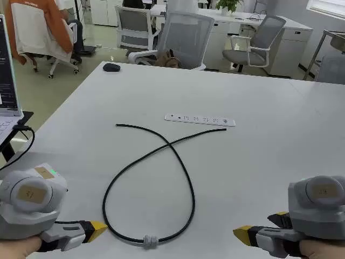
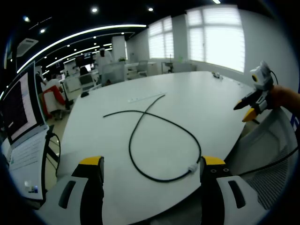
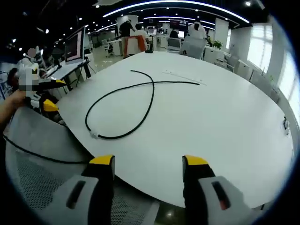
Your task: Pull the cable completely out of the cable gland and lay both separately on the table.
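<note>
Beyond the left gripper's outer side, an open silver laptop point(image 1: 7, 102) stands off the edge of the smooth, matte white table point(image 1: 280, 162). The left gripper point(image 2: 152, 161), a grey plastic body with yellow-tipped black jaws, hangs over the near table edge. Its jaws stand wide apart with nothing between them.

Ahead of it and towards the right gripper lies the thin, round, glossy black cable point(image 1: 190, 183). It is curled flat into one teardrop loop that crosses over itself. The loop's long axis runs away from the grippers. One free end points away and to the left. The other points right, ending just short of a long, flat white power strip point(image 1: 200, 120), which lies crosswise farther off.

The small, ribbed pale-grey cable gland point(image 1: 150, 241) is threaded on the nearest curve of the loop. Its bore lies left to right, between the two grippers and somewhat closer to the left one.

The right gripper point(image 3: 148, 161), of the same build, is off the near edge too. Its jaws are parted and it holds nothing.
</note>
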A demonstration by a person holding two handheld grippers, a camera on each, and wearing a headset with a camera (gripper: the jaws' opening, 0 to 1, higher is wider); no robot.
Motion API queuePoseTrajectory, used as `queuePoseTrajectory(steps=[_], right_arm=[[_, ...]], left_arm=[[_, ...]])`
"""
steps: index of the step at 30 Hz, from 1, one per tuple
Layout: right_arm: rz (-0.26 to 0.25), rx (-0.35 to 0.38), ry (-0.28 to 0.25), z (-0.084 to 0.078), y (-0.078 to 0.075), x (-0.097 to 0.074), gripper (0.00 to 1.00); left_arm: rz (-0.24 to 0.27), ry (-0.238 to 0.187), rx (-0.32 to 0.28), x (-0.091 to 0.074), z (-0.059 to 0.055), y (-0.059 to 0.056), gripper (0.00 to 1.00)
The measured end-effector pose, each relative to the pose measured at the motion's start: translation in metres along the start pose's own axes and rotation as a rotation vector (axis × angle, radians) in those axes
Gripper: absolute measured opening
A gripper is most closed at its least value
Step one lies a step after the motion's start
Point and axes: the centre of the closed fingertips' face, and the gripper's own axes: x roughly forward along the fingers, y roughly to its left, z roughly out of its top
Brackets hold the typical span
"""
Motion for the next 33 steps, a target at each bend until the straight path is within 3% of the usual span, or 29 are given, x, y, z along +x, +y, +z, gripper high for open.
queuePoseTrajectory(steps=[3, 21, 24, 26, 28, 30, 33], right_arm=[[0.0, -0.002, 0.009, -0.0023, -0.0005, -0.0003, 0.56], [0.007, -0.01, 0.005, -0.0014, 0.0002, -0.0011, 0.55], [0.01, -0.009, 0.013, -0.0023, 0.0005, 0.0, 0.55], [0.005, -0.009, 0.022, -0.0037, -0.0006, 0.0003, 0.56], [0.011, -0.012, 0.021, -0.0038, 0.0005, 0.0006, 0.55], [0.01, -0.014, 0.026, -0.0051, 0.0006, 0.0004, 0.56], [0.013, -0.013, 0.025, -0.0044, 0.001, 0.0005, 0.55]], left_arm=[[0.01, -0.019, -0.014, -0.0014, 0.0019, 0.003, 0.69], [0.013, 0.006, -0.011, -0.0014, -0.0017, 0.001, 0.67], [0.055, 0.019, -0.005, -0.0037, -0.0027, 0.0089, 0.66], [0.042, 0.003, -0.021, -0.003, -0.0008, 0.0072, 0.66], [0.024, 0.014, -0.029, -0.0017, -0.0028, 0.0034, 0.66], [0.054, 0.035, 0.007, -0.0025, -0.0058, 0.0074, 0.7], [0.027, 0.011, -0.007, -0.0022, -0.002, 0.0028, 0.66]])
